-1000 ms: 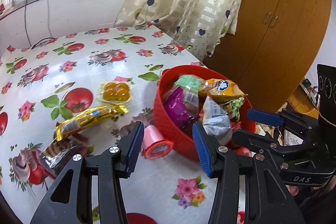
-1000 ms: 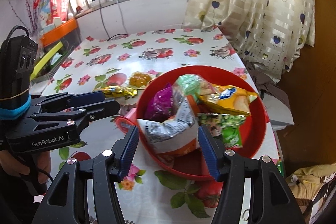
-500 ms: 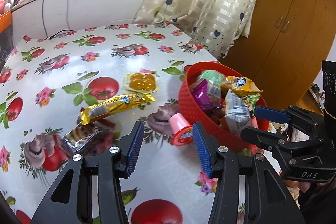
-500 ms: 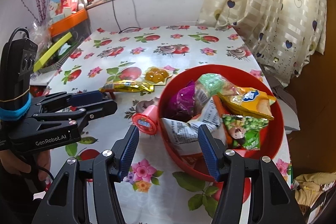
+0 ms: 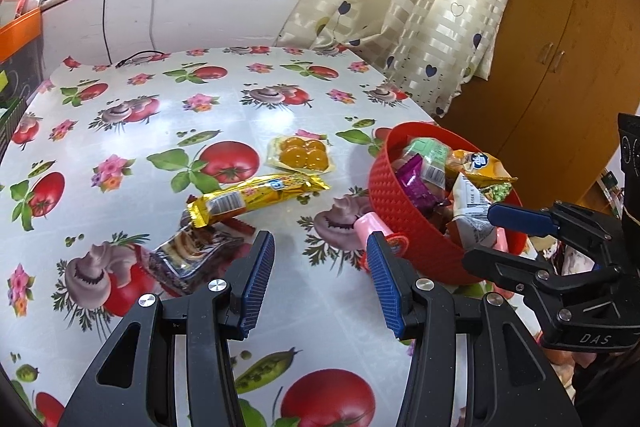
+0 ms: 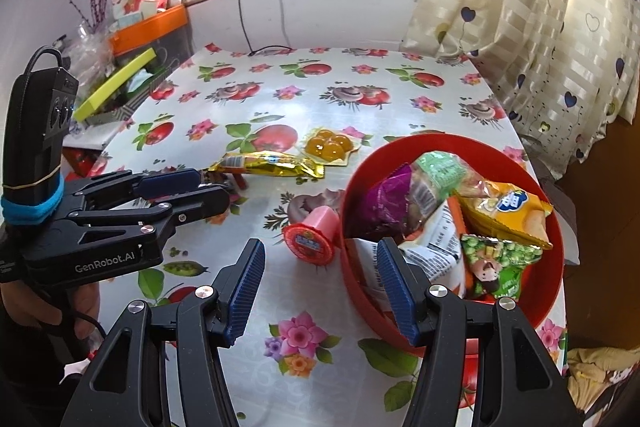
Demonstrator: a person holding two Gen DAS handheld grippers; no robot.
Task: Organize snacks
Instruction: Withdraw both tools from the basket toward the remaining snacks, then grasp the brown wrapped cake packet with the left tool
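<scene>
Floral-clothed table [image 5: 168, 131] under red basket [image 5: 404, 239], pink cup [image 6: 312, 237], yellow wrapper [image 5: 256, 197], jelly pack [image 5: 302, 155], dark packet [image 5: 192, 251].

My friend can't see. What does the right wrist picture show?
A red bowl full of snack packets sits on a flowery table. A pink jelly cup lies beside it, and the open right gripper hovers empty above.

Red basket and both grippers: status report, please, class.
Left gripper open, empty. Right gripper open, empty. Red basket holds several packets; pink jelly cup, yellow bar, jelly pack, dark packet on table. Nothing blocking them.
</scene>
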